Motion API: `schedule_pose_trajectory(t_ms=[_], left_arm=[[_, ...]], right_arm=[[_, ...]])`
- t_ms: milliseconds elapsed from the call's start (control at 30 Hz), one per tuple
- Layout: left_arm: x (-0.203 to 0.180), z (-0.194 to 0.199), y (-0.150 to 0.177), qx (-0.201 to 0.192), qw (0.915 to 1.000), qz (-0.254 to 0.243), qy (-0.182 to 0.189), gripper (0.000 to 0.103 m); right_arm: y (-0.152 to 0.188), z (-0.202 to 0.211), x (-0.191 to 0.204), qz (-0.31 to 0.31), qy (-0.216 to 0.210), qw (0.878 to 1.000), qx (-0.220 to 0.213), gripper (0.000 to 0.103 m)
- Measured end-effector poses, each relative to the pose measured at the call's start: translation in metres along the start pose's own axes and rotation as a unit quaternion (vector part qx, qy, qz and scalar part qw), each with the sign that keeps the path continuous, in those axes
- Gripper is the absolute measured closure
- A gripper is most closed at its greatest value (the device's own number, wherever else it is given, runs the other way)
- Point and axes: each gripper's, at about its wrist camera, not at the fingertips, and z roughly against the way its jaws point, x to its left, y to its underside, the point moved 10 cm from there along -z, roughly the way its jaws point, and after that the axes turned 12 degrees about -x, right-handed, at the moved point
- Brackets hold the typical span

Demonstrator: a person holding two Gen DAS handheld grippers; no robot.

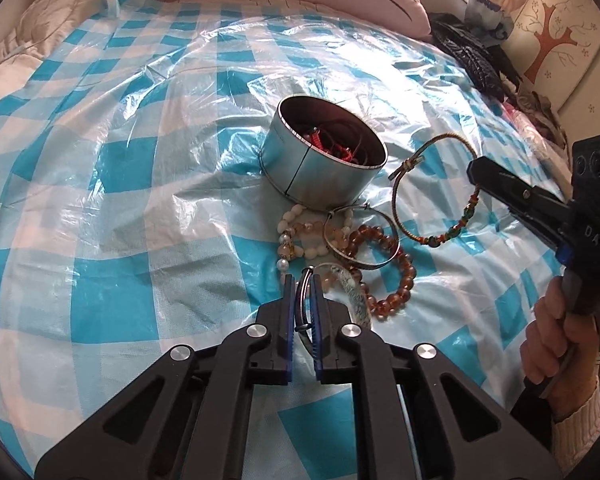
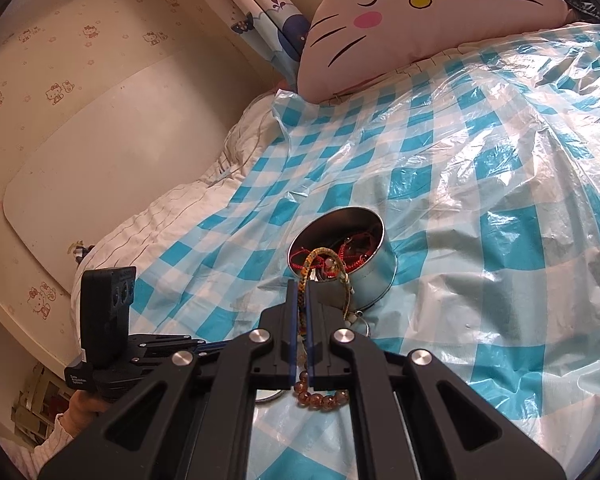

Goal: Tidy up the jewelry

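I see sheet (image 1: 112, 184): blue-white check under clear glossy plastic. Tin (image 1: 320, 160): silver outside, dark inside, red cords (image 1: 340, 148) within. Amber beads (image 1: 396, 276). Cream beads (image 1: 296, 232). Cord bracelet (image 1: 436, 184): yellow-brown braid, red-green beads. Pillow (image 2: 420, 16): pink cat face, black whiskers, yellow nose. My grippers' fingers (image 1: 288, 312): black, blue pads.

A bed under blue-checked plastic sheet (image 2: 480, 168), cat-face pillow (image 2: 420, 12) at its head, beside cartoon-patterned wallpaper (image 2: 40, 72).
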Motion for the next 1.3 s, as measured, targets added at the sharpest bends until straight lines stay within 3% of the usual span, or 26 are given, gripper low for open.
schedule_pose_trajectory(t_ms=[267,533,667,733,800,867,1267,1300], left_arm=[[-0.015,0.021,-0.042,-0.059,0.9982,-0.001,0.013,0.1],[-0.029,0.023,-0.075,-0.085,0.9961,-0.014,0.02,0.101],[-0.023,0.021,-0.067,-0.063,0.9975,-0.027,0.014,0.1],[-0.015,0.013,-0.052,-0.037,0.9988,-0.031,0.007,0.092],[-0.005,0.004,-0.039,-0.023,0.9993,-0.028,-0.004,0.073],[0.001,-0.007,-0.028,-0.015,0.999,-0.039,-0.015,0.069],[0.004,-0.051,-0.027,0.004,0.9964,-0.084,-0.015,0.069],[0.004,-0.055,-0.025,0.01,0.9961,-0.087,-0.009,0.075]], right_arm=[[-0.013,0.003,0.01,0.007,-0.01,1.0,-0.019,0.099],[-0.022,-0.001,0.012,0.009,-0.011,1.0,-0.026,0.099],[-0.021,-0.001,0.01,0.006,-0.012,1.0,-0.027,0.099],[-0.019,-0.002,0.009,0.003,-0.011,1.0,-0.023,0.099],[-0.017,-0.003,0.008,0.001,-0.01,1.0,-0.018,0.099],[-0.016,-0.003,0.008,0.001,-0.011,1.0,-0.017,0.099],[-0.011,-0.006,0.005,0.0,-0.01,1.0,-0.01,0.099],[-0.011,-0.006,0.005,0.0,-0.01,1.0,-0.01,0.099]])
